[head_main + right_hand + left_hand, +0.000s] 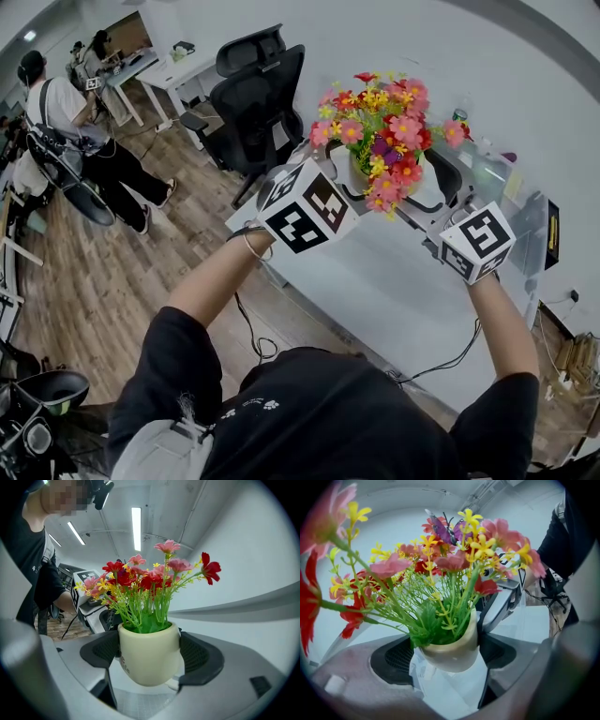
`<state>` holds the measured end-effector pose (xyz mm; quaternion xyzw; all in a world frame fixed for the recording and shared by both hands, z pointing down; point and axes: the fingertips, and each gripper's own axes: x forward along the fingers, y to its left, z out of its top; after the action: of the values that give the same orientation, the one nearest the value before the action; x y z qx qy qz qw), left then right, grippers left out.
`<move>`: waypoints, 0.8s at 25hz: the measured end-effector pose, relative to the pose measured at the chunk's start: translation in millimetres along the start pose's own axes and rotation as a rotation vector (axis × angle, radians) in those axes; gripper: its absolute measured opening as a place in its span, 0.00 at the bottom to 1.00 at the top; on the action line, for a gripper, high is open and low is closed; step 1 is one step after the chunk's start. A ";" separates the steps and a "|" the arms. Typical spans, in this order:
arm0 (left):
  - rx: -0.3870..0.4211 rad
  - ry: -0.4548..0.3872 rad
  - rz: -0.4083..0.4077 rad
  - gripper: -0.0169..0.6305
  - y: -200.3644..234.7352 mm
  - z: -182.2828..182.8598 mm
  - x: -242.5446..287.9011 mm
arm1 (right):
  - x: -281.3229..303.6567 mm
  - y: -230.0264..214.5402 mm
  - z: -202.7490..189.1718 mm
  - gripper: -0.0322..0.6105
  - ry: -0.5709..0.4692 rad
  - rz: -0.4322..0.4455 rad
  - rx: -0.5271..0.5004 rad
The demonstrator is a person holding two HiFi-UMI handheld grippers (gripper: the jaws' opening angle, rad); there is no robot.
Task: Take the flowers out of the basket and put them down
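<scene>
Nearest the head camera: both forearms are raised, with a bracelet (251, 246) on the left wrist. Each hand carries a marker cube, left cube (305, 211) and right cube (478, 244). The right hand-held gripper (149, 651) has its jaws part-way open and clamped on the cream flower pot (147, 665), with a black pad pressed flat on each side of the pot wall just under the rim. The left hand-held gripper (446, 660) comes in from the other side. It is open by about the same amount, the same pot is tilted between its jaws, and the pads sit tight against both sides, so both grippers are on the one pot. The pot is in the air above the white table (375, 272) and not touching it. The flowers (384, 131) stand up out of the pot on green stems, a mix of pink, red and yellow blooms, and the left gripper view shows a purple butterfly ornament (443, 529) near the top. The far table edge holds some small items too small to identify. Behind the table, on the person's left, is a black office chair (258, 94) on a wood floor (112, 281). Further back is a second white desk (178, 70). At the far left stands another person (66, 122) in a white top and dark trousers.
</scene>
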<state>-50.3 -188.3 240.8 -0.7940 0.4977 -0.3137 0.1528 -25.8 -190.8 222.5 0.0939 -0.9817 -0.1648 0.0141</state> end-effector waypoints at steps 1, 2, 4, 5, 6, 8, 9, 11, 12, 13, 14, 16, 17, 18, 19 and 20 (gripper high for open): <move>-0.002 0.002 0.003 0.71 0.2 -0.5 -1.2 | 0.6 0.8 0.5 0.68 -0.002 0.004 -0.001; -0.003 0.003 0.007 0.71 0.3 -1.0 -2.0 | 1.1 1.4 0.7 0.68 -0.004 0.007 -0.001; -0.006 0.007 0.014 0.71 0.5 -2.5 -3.5 | 2.3 3.0 0.7 0.68 -0.007 0.014 -0.002; -0.007 0.010 0.018 0.71 0.9 -3.8 -5.1 | 3.8 4.5 1.1 0.69 -0.009 0.019 -0.002; -0.007 0.013 0.023 0.71 1.8 -5.4 -7.7 | 5.9 6.6 2.0 0.69 -0.011 0.023 -0.003; -0.002 0.021 0.034 0.71 4.1 -8.1 -15.1 | 10.6 12.4 5.4 0.69 -0.014 0.031 -0.005; 0.001 0.024 0.039 0.71 5.0 -9.5 -19.6 | 12.8 15.9 7.4 0.69 -0.016 0.035 -0.005; 0.001 0.029 0.048 0.71 6.5 -14.0 -29.3 | 18.2 24.3 10.8 0.68 -0.020 0.045 -0.004; -0.002 0.030 0.053 0.71 7.5 -17.4 -34.2 | 21.8 28.9 12.1 0.69 -0.022 0.050 -0.006; -0.005 0.030 0.059 0.71 8.7 -21.1 -38.8 | 25.8 33.4 13.1 0.69 -0.023 0.056 -0.009; -0.008 0.031 0.065 0.71 10.0 -24.7 -43.1 | 29.7 37.6 14.1 0.68 -0.024 0.062 -0.012; -0.016 0.033 0.075 0.71 13.2 -30.5 -51.1 | 37.0 44.4 16.9 0.69 -0.025 0.074 -0.016; -0.019 0.035 0.081 0.71 15.1 -32.9 -55.0 | 40.6 47.4 18.7 0.69 -0.026 0.081 -0.018; -0.023 0.038 0.087 0.71 17.2 -35.2 -58.9 | 44.2 50.3 20.6 0.69 -0.028 0.088 -0.020; -0.026 0.041 0.094 0.71 19.3 -37.7 -62.8 | 47.9 53.1 22.3 0.68 -0.031 0.095 -0.022; -0.029 0.044 0.100 0.71 21.2 -40.3 -66.8 | 51.6 56.1 24.0 0.69 -0.034 0.102 -0.023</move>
<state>-111.8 -136.0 236.4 -0.7632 0.5446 -0.3157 0.1458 -87.9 -140.7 218.0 0.0410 -0.9834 -0.1767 0.0068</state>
